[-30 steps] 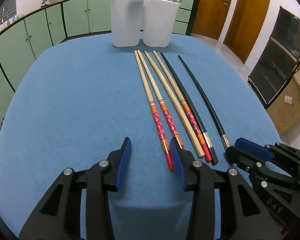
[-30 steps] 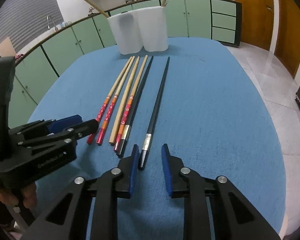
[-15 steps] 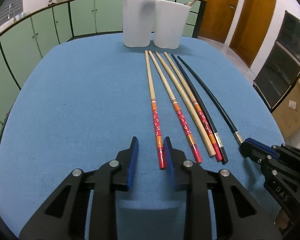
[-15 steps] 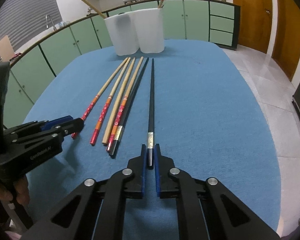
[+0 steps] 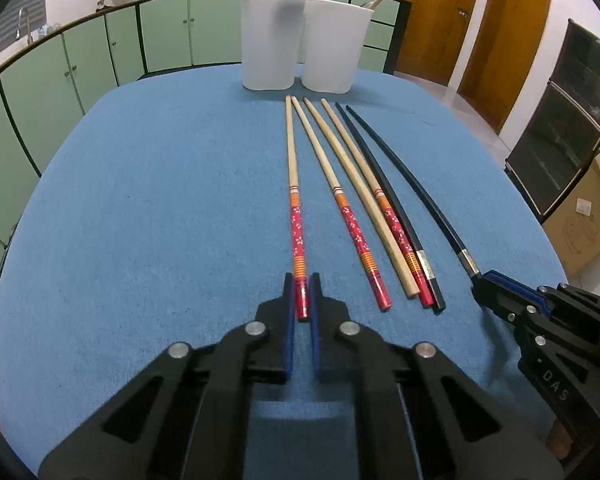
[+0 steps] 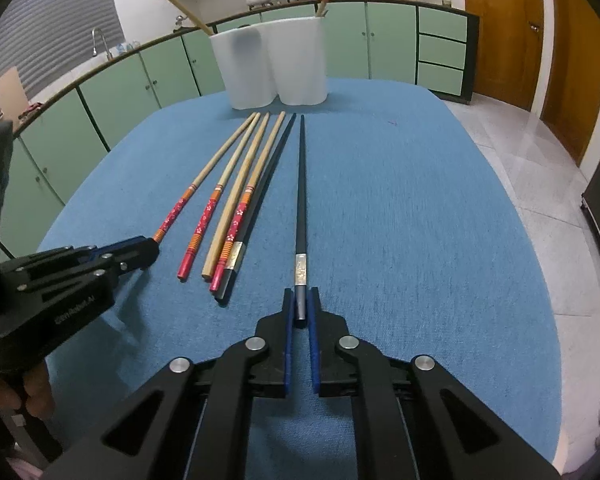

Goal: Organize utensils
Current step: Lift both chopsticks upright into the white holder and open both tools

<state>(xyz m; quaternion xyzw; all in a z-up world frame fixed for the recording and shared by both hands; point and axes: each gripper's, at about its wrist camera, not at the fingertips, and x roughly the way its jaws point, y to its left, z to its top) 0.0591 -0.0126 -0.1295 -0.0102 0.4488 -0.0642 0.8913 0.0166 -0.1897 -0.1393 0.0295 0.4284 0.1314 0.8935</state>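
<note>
Chopsticks are laid out in a row on the blue tablecloth (image 5: 140, 220), pointing toward two white holders (image 5: 268, 42) that stand touching each other at the far edge. A wooden stick is seen leaning out of each holder.

The red-handled chopstick (image 5: 296, 216) at the left end of the row is clamped at its red butt end between the blue pads of the left gripper (image 5: 301, 296), whose jaws are drawn together on it. It lies flat along the cloth, slightly apart from its neighbours. Beside it are found a second red-handled chopstick (image 5: 350, 216), a plain wooden chopstick (image 5: 360, 200), a third red-handled chopstick (image 5: 384, 208) and a black chopstick with a silver band (image 5: 396, 216), the last three lying close together, though whether they touch cannot be told.

The outer black chopstick (image 6: 301, 200) is set apart to the right of the row. Its dark end, just behind the silver band, is gripped between the pads of the right gripper (image 6: 300, 304), which are closed on it. In the left wrist view the same chopstick is seen running into the right gripper's tip at the right edge.

Green cabinets (image 6: 112, 92) and brown wooden doors (image 5: 500, 24) are visible behind the table.
</note>
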